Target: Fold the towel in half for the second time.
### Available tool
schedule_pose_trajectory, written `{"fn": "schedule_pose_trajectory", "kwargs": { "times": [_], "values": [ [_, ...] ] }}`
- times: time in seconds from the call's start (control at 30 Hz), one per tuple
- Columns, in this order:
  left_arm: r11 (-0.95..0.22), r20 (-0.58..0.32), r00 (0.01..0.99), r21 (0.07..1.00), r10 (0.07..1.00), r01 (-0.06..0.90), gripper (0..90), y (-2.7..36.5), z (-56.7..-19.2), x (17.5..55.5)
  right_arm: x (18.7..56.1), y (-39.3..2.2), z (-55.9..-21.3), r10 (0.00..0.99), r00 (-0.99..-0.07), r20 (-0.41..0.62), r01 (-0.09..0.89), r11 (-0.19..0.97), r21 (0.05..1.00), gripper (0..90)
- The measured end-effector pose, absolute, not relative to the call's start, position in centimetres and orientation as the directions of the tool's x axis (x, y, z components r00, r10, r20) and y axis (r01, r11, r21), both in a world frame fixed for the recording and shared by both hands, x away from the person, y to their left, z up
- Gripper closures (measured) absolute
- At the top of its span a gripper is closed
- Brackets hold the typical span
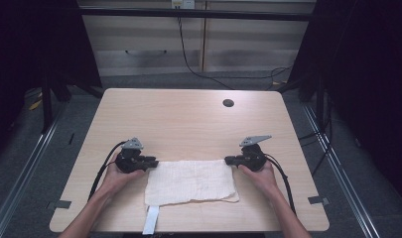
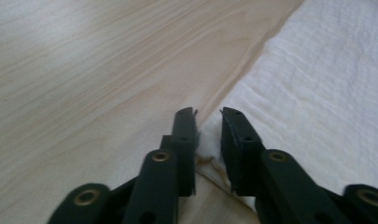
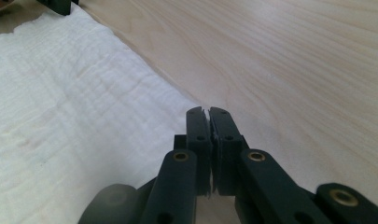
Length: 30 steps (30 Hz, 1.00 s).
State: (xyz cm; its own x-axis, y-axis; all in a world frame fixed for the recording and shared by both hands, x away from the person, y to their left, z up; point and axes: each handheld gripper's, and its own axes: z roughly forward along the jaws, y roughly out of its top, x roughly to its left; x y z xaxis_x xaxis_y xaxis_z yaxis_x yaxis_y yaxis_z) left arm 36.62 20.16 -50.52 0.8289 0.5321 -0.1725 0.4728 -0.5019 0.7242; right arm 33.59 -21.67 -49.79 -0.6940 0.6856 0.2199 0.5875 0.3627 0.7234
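High view shows us the light wooden table with rounded corners (image 1: pixel 188 119), and on its near half lies the white, waffle-textured rectangular cloth (image 1: pixel 191 182), spread almost flat, with a narrow white strip hanging over the near edge. We judge that the cloth is already laid out and that the work now is at its two far corners: the right corner seems taken, the left one is not yet firmly taken, so any lifting or folding is still to do.

Both forearms come in from the near edge and open outward, each hand low at one far corner of the cloth, with the grippers pointing inward toward each other across it.

The right gripper (image 1: pixel 230 159) lies level at the far right corner. In the right gripper view (image 3: pixel 208 112) its jaws stand pressed together with only a thin line between them, right at the cloth's corner; we think a thin edge is pinched there, though the fabric between the pads is hard to see.

The left gripper (image 1: pixel 153 161) lies at the far left corner. In the left gripper view (image 2: pixel 207 112) its jaws stand a little apart, with a small bunch of the cloth's corner between them, and the pads do not seem to press it yet
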Motion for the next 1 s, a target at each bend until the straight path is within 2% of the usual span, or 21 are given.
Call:
{"fn": "schedule_pose_trajectory", "kwargs": {
  "times": [0.03, 0.13, 0.37, 1.0],
  "values": [
    [-0.511, -0.170, 0.834, 0.721, 0.525, 0.468, 81.6, 20.1, -50.5, 36.6, 33.6, -21.7, -49.8, 0.687, -0.692, 0.221, 0.588, 0.360, 0.725, 87.6],
    [-0.510, -0.172, 0.833, 0.720, 0.526, 0.471, 85.8, 20.0, -50.4, 36.5, 33.6, -21.8, -49.7, 0.685, -0.693, 0.223, 0.583, 0.351, 0.733, 87.6],
    [-0.469, -0.200, 0.815, 0.733, 0.545, 0.493, 86.7, 20.3, -49.8, 36.6, 33.6, -22.0, -49.2, 0.684, -0.694, 0.226, 0.574, 0.336, 0.747, 87.6],
    [-0.401, -0.216, 0.807, 0.779, 0.550, 0.482, 86.7, 21.1, -48.2, 36.2, 33.2, -21.6, -47.0, 0.668, -0.720, 0.189, 0.507, 0.320, 0.801, 87.7]
  ]
}}
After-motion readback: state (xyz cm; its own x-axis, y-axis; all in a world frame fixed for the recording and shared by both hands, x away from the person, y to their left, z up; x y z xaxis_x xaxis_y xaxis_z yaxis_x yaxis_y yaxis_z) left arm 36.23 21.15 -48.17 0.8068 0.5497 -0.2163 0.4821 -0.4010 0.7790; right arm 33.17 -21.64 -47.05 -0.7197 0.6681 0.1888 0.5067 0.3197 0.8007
